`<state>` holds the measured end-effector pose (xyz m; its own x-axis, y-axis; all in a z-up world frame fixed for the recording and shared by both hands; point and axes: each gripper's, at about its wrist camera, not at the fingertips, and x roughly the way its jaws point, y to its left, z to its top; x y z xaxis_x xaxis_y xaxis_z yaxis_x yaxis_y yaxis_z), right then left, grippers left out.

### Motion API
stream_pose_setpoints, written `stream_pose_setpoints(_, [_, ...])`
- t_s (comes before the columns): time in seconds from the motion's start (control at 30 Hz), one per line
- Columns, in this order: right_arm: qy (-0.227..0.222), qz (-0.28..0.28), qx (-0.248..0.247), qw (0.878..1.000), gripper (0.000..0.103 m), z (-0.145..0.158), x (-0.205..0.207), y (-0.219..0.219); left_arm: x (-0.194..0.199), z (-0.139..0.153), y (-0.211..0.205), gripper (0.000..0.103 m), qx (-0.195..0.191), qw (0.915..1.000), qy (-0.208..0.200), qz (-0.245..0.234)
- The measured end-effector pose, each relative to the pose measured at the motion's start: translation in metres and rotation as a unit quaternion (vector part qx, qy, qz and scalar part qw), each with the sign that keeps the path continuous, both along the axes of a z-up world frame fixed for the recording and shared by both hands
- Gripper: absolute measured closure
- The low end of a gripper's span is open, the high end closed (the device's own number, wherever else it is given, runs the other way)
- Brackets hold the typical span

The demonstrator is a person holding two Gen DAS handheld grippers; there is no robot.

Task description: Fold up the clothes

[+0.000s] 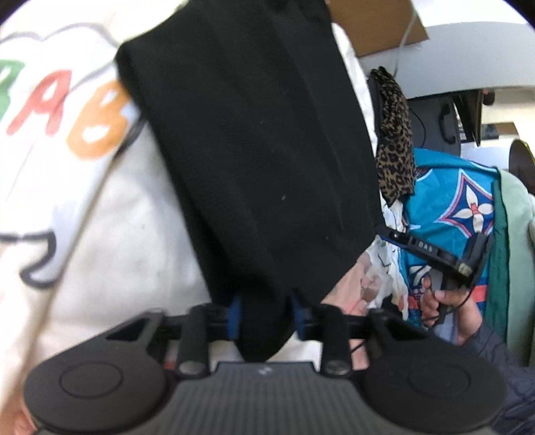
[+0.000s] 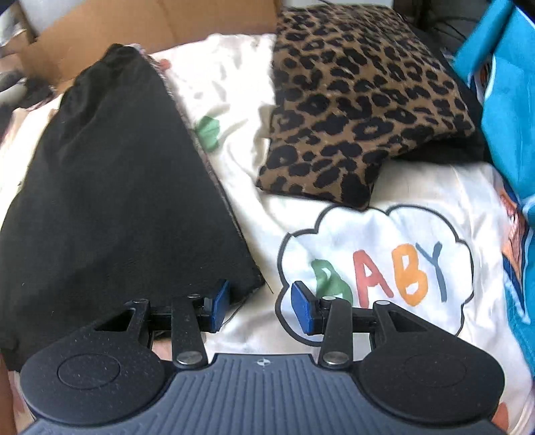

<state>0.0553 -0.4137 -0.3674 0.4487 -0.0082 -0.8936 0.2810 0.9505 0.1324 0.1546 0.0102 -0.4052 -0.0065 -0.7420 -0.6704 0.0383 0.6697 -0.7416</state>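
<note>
Two wrist-camera views over a surface covered by a cream sheet (image 2: 418, 194) printed with a cloud outline and the coloured letters "BABY" (image 2: 381, 274).

In the left wrist view, the left gripper (image 1: 267, 316) has its blue-padded fingers (image 1: 235, 314) clamped on the lower edge of a black garment (image 1: 247, 134). The cloth rises from the grip and fills the middle of the view, hiding most of what lies beyond it; its top is cut off by the frame. To the right of it, a person's hand (image 1: 451, 301) holds the handle of the right gripper (image 1: 468, 257), seen from the side, in front of a turquoise patterned fabric (image 1: 448, 200). A small leopard-print piece (image 1: 394, 140) shows above that. The view is blurred.

In the right wrist view, the right gripper (image 2: 257, 304) has its fingers (image 2: 219, 304) apart with nothing between them. The left finger sits at the near right corner of the black garment (image 2: 110, 187), which lies spread to the left, its left side cut off. The right finger is over the cloud print. Between the garment's right edge and a leopard-print cloth (image 2: 361, 100) farther back runs an open strip of bare sheet. Turquoise fabric (image 2: 508, 100) crowds the right edge, and a cardboard box (image 2: 133, 26) stands along the far side.
</note>
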Motion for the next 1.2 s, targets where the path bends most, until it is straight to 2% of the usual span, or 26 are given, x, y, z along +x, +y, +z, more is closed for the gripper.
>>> stream_pose_setpoints(0.1, [-0.019,0.001,0.013,1.000,0.056,0.003,0.001,0.001,0.000,-0.005,0.006,0.093,-0.006,0.9999,0.014,0.008])
stream_pose_setpoints(0.13, [-0.016,0.003,0.015,1.000,0.061,0.001,0.003,0.002,0.000,-0.006,0.007,0.093,-0.007,0.9998,0.017,0.008])
stream_pose_setpoints(0.17, [-0.011,0.002,0.019,1.000,0.075,-0.003,0.005,0.002,-0.001,-0.006,0.009,0.094,-0.007,0.9998,0.019,0.005])
stream_pose_setpoints(0.23, [0.001,-0.012,0.034,0.999,0.095,-0.010,0.008,-0.002,-0.001,-0.006,0.011,0.094,0.000,0.9998,0.019,-0.006])
stream_pose_setpoints(0.27, [0.001,-0.022,0.041,0.999,0.097,-0.012,0.007,-0.004,-0.001,-0.006,0.010,0.094,0.004,0.9998,0.018,-0.012])
stream_pose_setpoints(0.33, [0.000,-0.036,0.046,0.998,0.097,-0.016,0.009,-0.005,-0.001,-0.007,0.008,0.094,0.009,0.9996,0.015,-0.021])
stream_pose_setpoints(0.5, [0.003,-0.028,0.021,0.999,0.098,-0.018,0.012,0.003,0.001,-0.004,0.009,0.092,0.021,0.9987,0.001,-0.046])
stream_pose_setpoints(0.53, [0.004,-0.028,0.020,0.999,0.098,-0.018,0.012,0.002,0.002,-0.002,0.010,0.088,0.024,0.9985,-0.003,-0.049])
stream_pose_setpoints(0.6, [0.006,-0.029,0.018,0.999,0.098,-0.018,0.013,0.002,0.001,0.003,0.015,0.072,0.028,0.9982,-0.009,-0.053])
stream_pose_setpoints(0.63, [0.007,-0.029,0.017,0.999,0.098,-0.018,0.013,0.002,0.000,0.004,0.018,0.067,0.029,0.9981,-0.012,-0.053])
stream_pose_setpoints(0.73, [0.010,-0.026,0.011,1.000,0.098,-0.017,0.014,0.004,-0.004,0.003,0.027,0.065,0.023,0.9988,-0.012,-0.042])
stream_pose_setpoints(0.87, [0.011,-0.027,0.011,1.000,0.098,-0.018,0.015,0.003,-0.001,-0.005,0.029,0.057,-0.002,0.9999,-0.001,-0.016])
stream_pose_setpoints(1.2, [0.023,-0.042,0.033,0.998,0.097,-0.019,0.022,-0.007,-0.003,-0.019,0.029,0.058,-0.077,0.9966,0.010,0.028])
